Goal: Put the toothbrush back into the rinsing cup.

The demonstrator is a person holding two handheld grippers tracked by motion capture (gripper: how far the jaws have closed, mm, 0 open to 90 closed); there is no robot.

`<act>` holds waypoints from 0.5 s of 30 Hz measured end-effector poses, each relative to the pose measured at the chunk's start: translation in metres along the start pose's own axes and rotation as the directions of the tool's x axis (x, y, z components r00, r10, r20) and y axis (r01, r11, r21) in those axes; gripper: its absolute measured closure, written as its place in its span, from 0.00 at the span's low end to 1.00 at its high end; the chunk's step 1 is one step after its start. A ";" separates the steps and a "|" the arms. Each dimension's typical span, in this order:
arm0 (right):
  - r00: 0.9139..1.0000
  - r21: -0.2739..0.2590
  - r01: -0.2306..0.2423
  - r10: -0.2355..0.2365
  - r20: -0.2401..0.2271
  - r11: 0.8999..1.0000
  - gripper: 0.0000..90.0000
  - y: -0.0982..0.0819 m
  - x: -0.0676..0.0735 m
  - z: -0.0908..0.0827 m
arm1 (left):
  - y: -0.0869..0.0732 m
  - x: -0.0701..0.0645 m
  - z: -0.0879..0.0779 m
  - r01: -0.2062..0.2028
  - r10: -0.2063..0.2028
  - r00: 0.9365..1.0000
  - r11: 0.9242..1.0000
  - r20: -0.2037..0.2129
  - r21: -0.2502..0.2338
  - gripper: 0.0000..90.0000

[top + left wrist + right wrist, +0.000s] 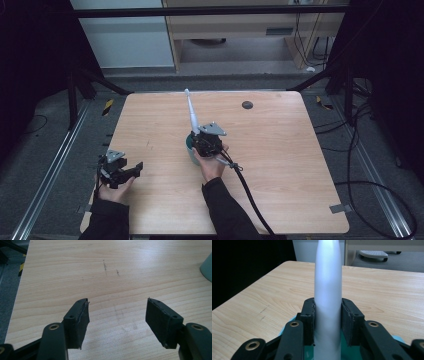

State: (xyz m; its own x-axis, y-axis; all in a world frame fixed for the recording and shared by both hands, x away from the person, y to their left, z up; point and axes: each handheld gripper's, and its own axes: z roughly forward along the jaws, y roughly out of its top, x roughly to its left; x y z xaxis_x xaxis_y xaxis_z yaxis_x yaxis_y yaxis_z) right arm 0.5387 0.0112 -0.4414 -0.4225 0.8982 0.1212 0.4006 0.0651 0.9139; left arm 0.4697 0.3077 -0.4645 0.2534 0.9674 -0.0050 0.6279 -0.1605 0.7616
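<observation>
A long pale grey tapered handle (191,112) rises upright from a teal base (189,144) near the middle of the wooden table (285,165). My right gripper (198,135) is shut on that handle just above the base. In the right gripper view both black pads (309,315) press against the handle (328,287), with the teal base (399,339) below. My left gripper (136,168) rests at the table's left side, open and holding nothing. In the left gripper view its jaws (117,302) stand wide over bare wood, and a pale green edge (207,268) shows at far right.
A small dark round spot (247,105) marks the table's far side. A black cable (250,195) trails from the right gripper toward the near edge. Metal rails and cables run along the floor on both sides; a wooden desk (240,30) stands beyond the table.
</observation>
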 end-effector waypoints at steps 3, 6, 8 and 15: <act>1.000 0.015 0.002 -0.002 0.000 1.000 0.73 -0.002 0.000 0.001 | 0.000 0.000 0.000 0.001 -0.001 1.000 1.000 0.000 -0.001 0.39; 1.000 0.026 0.014 -0.014 0.007 1.000 0.73 -0.003 0.001 0.001 | 0.000 0.000 0.000 0.000 0.000 1.000 1.000 0.000 0.000 0.39; 1.000 0.030 0.018 -0.018 0.006 0.999 0.73 -0.003 0.001 0.001 | 0.000 0.000 0.000 0.000 0.000 1.000 1.000 0.000 0.001 0.39; 1.000 0.048 0.025 -0.025 0.004 0.999 0.73 -0.002 0.001 0.001 | 0.000 0.000 0.000 -0.001 0.001 1.000 1.000 0.000 0.002 0.39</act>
State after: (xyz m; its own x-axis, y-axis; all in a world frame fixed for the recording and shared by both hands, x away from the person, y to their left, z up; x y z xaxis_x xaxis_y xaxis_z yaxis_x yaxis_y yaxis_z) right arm 0.5388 0.0121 -0.4435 -0.4295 0.8979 0.0965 0.4286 0.1086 0.8970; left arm 0.4699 0.3076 -0.4649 0.2537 0.9673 -0.0046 0.6292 -0.1614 0.7603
